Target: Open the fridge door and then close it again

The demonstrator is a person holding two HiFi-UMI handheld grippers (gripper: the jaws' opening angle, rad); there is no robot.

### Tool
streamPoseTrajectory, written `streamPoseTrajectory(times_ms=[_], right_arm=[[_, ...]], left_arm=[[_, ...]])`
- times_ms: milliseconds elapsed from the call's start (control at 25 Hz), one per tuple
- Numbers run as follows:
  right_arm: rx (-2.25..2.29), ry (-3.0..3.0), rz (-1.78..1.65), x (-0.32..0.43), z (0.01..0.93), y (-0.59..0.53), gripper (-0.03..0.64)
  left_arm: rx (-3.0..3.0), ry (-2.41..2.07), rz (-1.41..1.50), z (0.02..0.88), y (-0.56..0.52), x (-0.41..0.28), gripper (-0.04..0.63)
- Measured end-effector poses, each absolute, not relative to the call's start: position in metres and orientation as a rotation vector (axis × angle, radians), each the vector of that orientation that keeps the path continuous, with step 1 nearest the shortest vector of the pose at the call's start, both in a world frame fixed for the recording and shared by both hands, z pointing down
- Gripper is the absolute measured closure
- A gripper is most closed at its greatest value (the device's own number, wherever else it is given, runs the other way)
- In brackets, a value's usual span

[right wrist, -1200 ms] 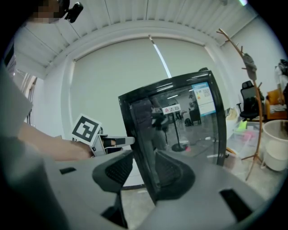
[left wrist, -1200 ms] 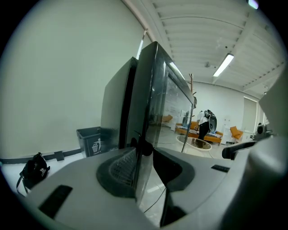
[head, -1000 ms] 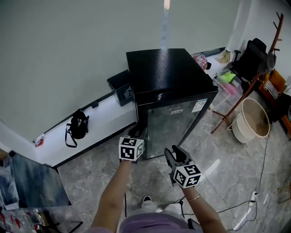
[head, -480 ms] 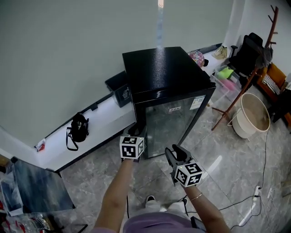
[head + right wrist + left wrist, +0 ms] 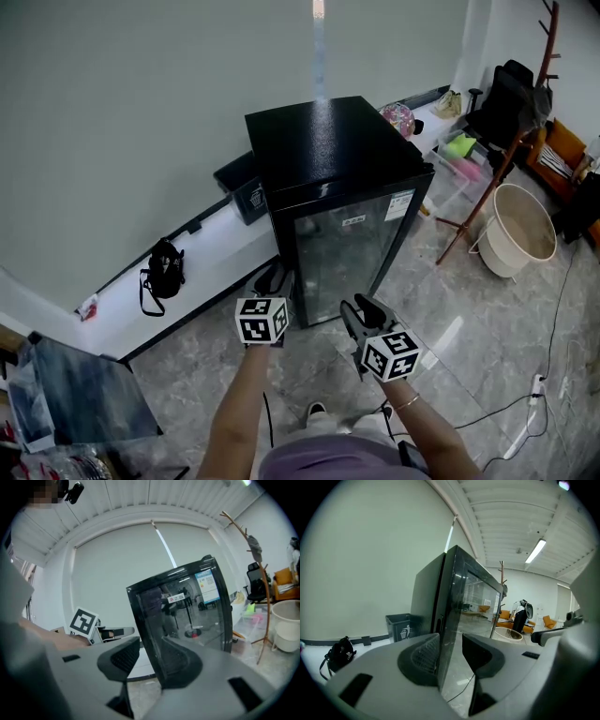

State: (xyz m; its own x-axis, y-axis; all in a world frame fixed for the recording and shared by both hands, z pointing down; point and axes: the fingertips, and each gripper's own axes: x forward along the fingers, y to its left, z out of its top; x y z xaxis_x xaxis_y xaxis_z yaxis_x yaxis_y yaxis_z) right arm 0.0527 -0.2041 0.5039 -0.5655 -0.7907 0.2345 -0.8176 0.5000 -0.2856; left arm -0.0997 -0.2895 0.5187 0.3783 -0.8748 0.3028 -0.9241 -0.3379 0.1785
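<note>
A black mini fridge [image 5: 333, 150] with a glass door [image 5: 347, 248] stands against the wall, and the door looks shut. My left gripper [image 5: 272, 279] hovers just in front of the door's lower left edge. In the left gripper view that edge [image 5: 446, 616] lines up between the fingers [image 5: 423, 656]; the pads do not press on it and the jaws are opening [image 5: 450, 641]. My right gripper [image 5: 361, 314] hangs lower, in front of the door's middle, open with nothing between its fingers [image 5: 150, 651]. The right gripper view shows the glass door [image 5: 187, 606] beyond them.
A grey waste bin [image 5: 242, 183] stands left of the fridge and a black bag [image 5: 164, 262] lies on the white ledge. To the right are a coat rack [image 5: 506, 141], a cream tub [image 5: 520, 230], a clear storage box [image 5: 464, 164] and floor cables [image 5: 539, 394].
My left gripper has drawn back from the door's left edge, toward me and a little leftward. The right gripper has stayed where it was.
</note>
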Motion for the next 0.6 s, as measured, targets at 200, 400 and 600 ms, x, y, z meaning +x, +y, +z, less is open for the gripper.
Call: streamPoseTrajectory(times_ms=[200,400,600], right_arm=[[1.424,-2.677,0.567,0.052,0.499,-0.194,0.480],[1.399,-2.702,0.547,0.046,0.491,-0.184,0.490],[1.390,-2.724,0.490,0.044,0.480,-0.173,0.514]], left_arm=[[2.324,-1.589,0.228,0.522,-0.259,-0.101,0.468],[2.317,-1.634,0.229,0.518,-0.231,-0.110,0.505],[2.337,-1.668,0.221,0.507,-0.206,-0.110,0.556]])
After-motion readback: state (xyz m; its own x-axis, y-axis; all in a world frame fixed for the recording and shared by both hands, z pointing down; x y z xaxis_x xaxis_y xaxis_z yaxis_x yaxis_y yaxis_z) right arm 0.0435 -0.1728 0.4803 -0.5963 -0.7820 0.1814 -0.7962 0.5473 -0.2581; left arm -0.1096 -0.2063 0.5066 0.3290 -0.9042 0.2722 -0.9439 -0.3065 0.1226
